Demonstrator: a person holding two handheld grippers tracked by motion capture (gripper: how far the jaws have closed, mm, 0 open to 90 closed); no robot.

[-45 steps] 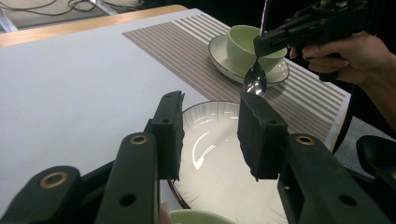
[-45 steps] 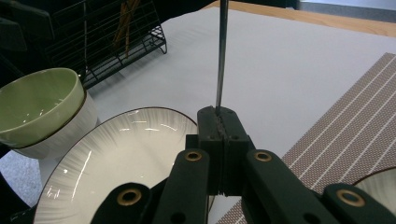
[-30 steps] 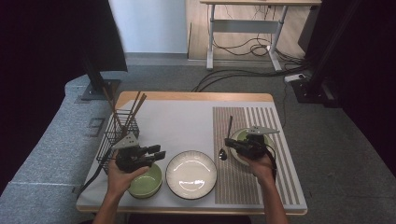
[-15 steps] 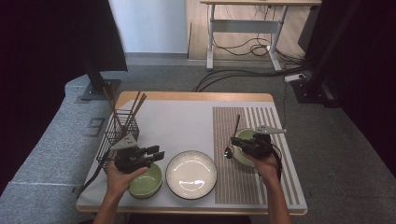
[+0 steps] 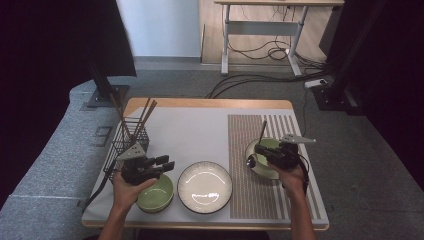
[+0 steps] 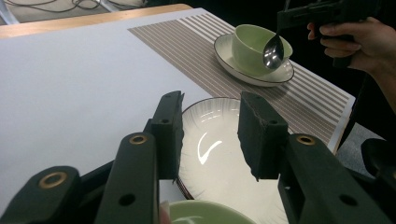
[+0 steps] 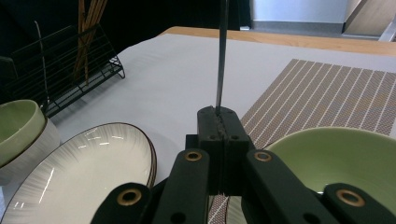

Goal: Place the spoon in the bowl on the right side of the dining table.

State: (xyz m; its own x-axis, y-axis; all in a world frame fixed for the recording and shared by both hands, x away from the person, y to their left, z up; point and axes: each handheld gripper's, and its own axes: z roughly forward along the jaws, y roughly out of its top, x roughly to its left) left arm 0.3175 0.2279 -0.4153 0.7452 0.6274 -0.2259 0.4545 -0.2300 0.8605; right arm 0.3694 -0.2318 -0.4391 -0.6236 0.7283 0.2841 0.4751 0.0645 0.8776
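Observation:
My right gripper (image 5: 258, 149) is shut on the handle of a metal spoon (image 5: 262, 132). It holds the spoon beside the left rim of a green cup (image 5: 270, 145) that stands on a white saucer (image 5: 261, 169). In the right gripper view the thin handle (image 7: 221, 60) rises from between the closed jaws (image 7: 223, 122). The left gripper view has the spoon's bowl (image 6: 273, 50) hanging in front of the cup (image 6: 252, 39). My left gripper (image 5: 165, 162) is open and hovers over a green bowl (image 5: 156, 194), nothing between its jaws (image 6: 210, 135).
A white ribbed plate (image 5: 205, 186) lies between the bowl and the striped placemat (image 5: 245, 200). A black wire rack (image 5: 122, 142) holding chopsticks (image 5: 145, 115) stands at the mat's left edge. The table's front edge is close to both hands.
My right gripper has carried the spoon a little to the right, closer to the cup. The left gripper has stayed over the green bowl.

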